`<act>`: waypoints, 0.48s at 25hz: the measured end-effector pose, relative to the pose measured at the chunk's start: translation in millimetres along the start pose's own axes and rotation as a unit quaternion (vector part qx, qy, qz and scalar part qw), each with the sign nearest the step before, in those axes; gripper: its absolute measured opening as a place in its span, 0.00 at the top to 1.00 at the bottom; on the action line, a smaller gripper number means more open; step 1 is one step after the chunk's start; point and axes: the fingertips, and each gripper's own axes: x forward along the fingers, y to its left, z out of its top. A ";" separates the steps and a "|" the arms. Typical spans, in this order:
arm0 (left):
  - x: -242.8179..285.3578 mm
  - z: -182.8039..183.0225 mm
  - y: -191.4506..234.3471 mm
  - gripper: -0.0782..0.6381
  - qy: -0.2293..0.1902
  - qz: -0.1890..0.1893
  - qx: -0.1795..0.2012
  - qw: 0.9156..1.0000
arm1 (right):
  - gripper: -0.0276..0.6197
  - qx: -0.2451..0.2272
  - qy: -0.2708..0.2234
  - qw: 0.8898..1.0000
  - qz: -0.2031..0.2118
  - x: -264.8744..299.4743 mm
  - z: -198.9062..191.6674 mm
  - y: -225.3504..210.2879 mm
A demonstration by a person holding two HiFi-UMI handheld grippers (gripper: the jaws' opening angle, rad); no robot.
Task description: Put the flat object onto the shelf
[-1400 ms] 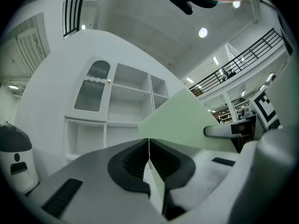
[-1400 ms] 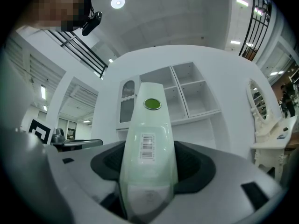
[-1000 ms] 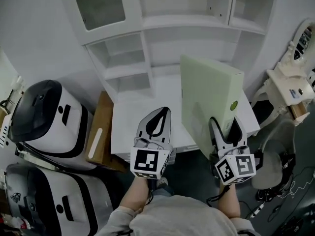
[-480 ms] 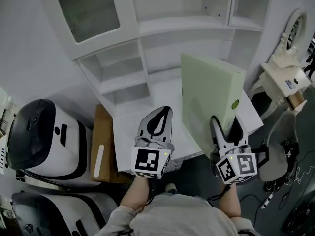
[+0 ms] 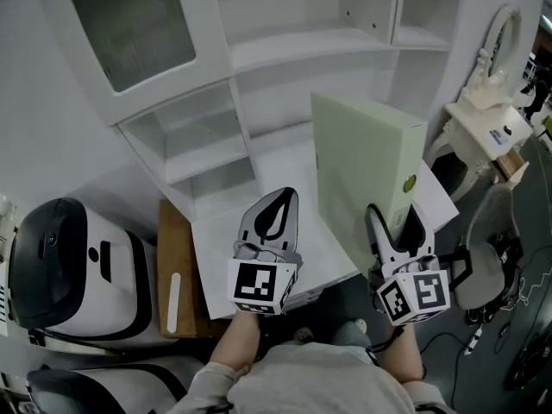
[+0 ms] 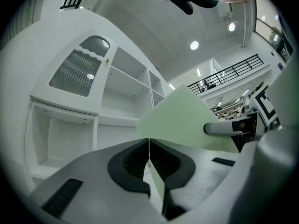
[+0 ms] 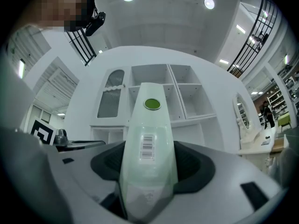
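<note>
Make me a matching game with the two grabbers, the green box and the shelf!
Things:
1. left gripper
2. right gripper
3. flat green box
4. shelf unit

States:
A. white, behind the desk
B. pale green, held upright on its edge
C. jaws shut, nothing between them
D. jaws clamped on the box

Pairs: 1-C, 2-D, 3-B, 4-A
</note>
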 end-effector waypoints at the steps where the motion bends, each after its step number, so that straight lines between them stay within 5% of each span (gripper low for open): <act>1: 2.5 -1.6 0.5 0.87 0.001 -0.002 -0.001 1.000 | 0.51 -0.005 0.000 1.000 -0.001 2.2 1.1 -1.5; 12: 30.4 -3.2 15.4 0.87 0.001 0.028 -0.004 1.000 | 0.51 -0.146 -0.005 0.988 0.043 38.3 44.5 -22.2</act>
